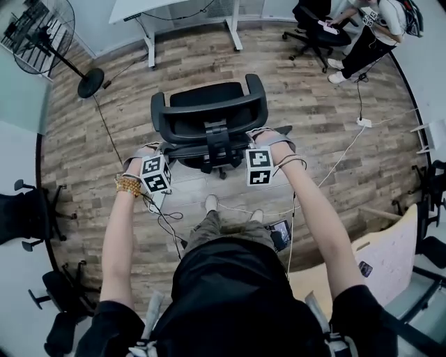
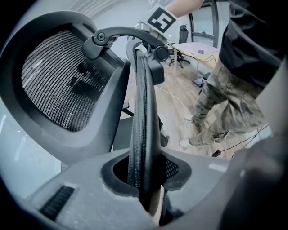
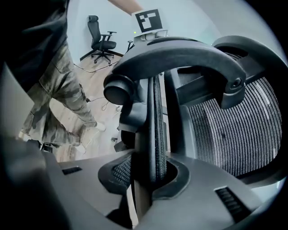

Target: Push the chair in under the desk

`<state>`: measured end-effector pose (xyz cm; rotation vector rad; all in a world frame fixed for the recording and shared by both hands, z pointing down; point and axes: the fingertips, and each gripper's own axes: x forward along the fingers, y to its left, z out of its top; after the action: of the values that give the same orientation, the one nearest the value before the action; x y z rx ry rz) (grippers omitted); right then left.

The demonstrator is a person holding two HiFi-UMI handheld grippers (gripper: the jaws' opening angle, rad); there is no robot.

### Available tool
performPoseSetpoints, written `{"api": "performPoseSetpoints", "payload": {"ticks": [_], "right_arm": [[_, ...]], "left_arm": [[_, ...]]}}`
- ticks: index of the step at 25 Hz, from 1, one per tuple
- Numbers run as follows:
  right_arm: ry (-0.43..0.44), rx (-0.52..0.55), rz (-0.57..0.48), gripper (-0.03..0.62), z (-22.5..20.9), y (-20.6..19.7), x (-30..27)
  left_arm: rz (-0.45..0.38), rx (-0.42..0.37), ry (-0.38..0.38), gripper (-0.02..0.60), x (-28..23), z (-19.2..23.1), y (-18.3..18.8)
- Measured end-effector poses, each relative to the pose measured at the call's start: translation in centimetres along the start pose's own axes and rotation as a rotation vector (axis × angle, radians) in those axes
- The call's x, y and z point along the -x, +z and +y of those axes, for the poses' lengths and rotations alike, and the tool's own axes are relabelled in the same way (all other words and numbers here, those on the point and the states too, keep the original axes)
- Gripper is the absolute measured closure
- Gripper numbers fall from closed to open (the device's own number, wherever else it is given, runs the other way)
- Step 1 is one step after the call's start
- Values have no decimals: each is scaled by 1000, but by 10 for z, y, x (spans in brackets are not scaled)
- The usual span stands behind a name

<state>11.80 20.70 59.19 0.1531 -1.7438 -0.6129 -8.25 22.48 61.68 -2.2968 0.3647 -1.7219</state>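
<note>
Firmly clamped in left hand-held gripper (image 2: 145, 182) and right hand-held gripper (image 3: 150, 179): black mesh-backed chair (image 1: 209, 115).

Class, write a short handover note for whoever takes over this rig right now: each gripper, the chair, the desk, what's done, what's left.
Left gripper: clamped on the left end of the rear mesh panel.
Right gripper: clamped on its right end.
Chair: on open floor, facing the white desk ahead, well apart from it.
Done: chair gripped from behind.
Left: push it in under the desk.
</note>
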Motion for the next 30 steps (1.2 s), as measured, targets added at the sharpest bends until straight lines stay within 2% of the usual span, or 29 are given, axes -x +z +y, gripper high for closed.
{"api": "performPoseSetpoints", "payload": {"ticks": [3,7,16,19,30], "right_arm": [[-26,19,-7,517,-3,0,2],[-57,8,6,522,-1,7,1],[-97,3,26,523,-9,15,-7],[-88,3,29,525,-11,12,-7],[-76,0,49,528,-22,1,-12]], "left_arm": [[5,0,17,491,3,4,0],[-9,-40,43,491,4,9,-6],[-10,-63,37,491,4,20,-20],[0,-50,17,491,3,22,-18],[-1,-67,44,494,-7,35,-13]]}}
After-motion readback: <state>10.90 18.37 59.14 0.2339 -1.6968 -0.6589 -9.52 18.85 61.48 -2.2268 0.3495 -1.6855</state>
